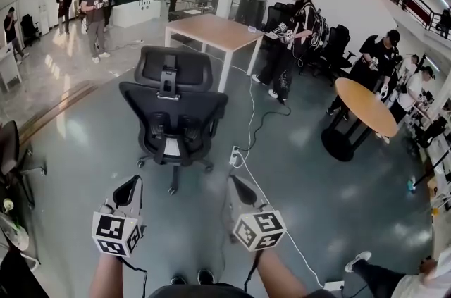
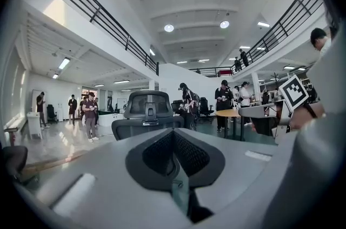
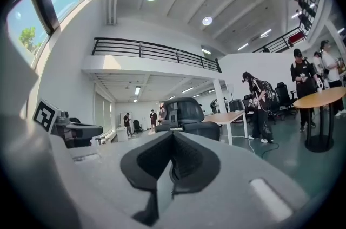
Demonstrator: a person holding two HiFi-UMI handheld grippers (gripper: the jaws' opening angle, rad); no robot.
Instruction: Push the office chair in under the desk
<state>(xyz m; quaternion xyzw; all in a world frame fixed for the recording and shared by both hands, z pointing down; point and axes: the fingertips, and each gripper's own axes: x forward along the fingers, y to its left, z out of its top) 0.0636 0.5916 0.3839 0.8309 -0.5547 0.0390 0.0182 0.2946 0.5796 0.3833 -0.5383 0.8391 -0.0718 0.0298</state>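
Nearest, lower frame: left gripper (image 1: 130, 194) and right gripper (image 1: 239, 192) were closed, empty, short of office chair (image 1: 173, 113) at centre; power strip (image 1: 235, 156) with cable (image 1: 251, 110) lay beside its casters, could snag wheels; desk (image 1: 215, 31) stood well beyond, upper centre; off-centre push might swivel chair.

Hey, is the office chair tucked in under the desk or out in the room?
Out. The office chair stands on the floor in the open, short of the desk beyond it.
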